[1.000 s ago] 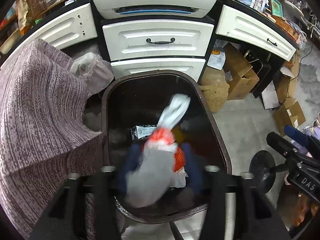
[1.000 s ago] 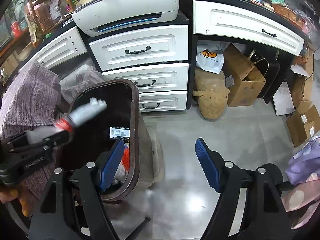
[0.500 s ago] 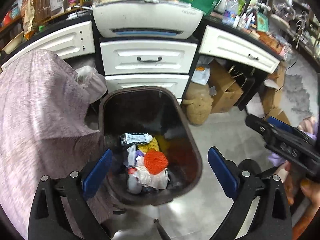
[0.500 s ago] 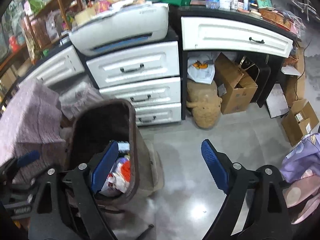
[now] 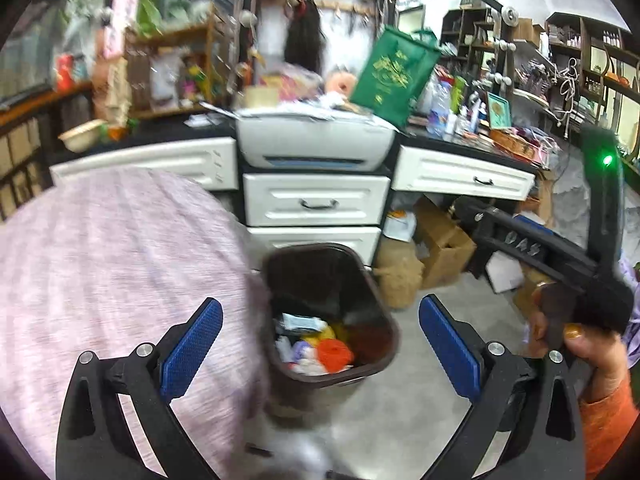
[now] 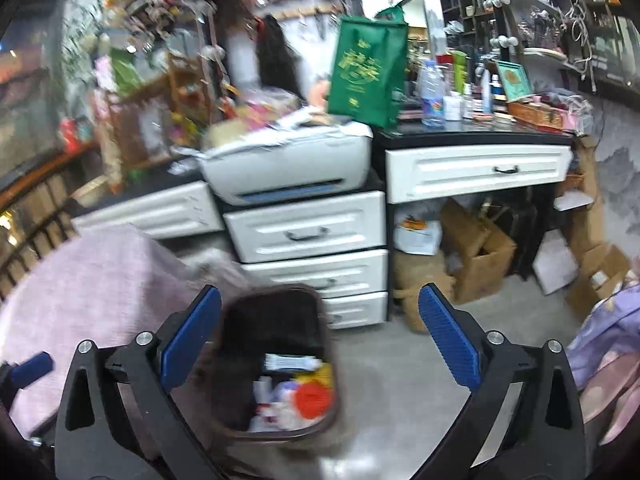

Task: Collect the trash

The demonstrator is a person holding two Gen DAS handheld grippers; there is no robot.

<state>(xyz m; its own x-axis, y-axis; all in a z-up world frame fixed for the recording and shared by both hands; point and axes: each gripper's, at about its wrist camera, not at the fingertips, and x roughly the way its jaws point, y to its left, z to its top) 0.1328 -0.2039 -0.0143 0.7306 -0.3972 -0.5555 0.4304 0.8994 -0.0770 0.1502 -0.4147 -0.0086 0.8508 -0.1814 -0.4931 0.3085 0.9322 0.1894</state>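
1. Trash [image 5: 316,344] is seen piled inside the brown bin [image 5: 384,320] on the floor.
2. Left gripper [image 5: 320,344] and right gripper [image 6: 318,344] are held spread wide, empty.
3. Dumping is judged done; further litter cannot be seen.

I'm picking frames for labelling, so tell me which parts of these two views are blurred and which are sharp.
Left wrist view: the pink cloth and floor smear, while the white drawers stay fairly sharp. Right wrist view: the trash bin and left shelves blur; the green bag is clearer.
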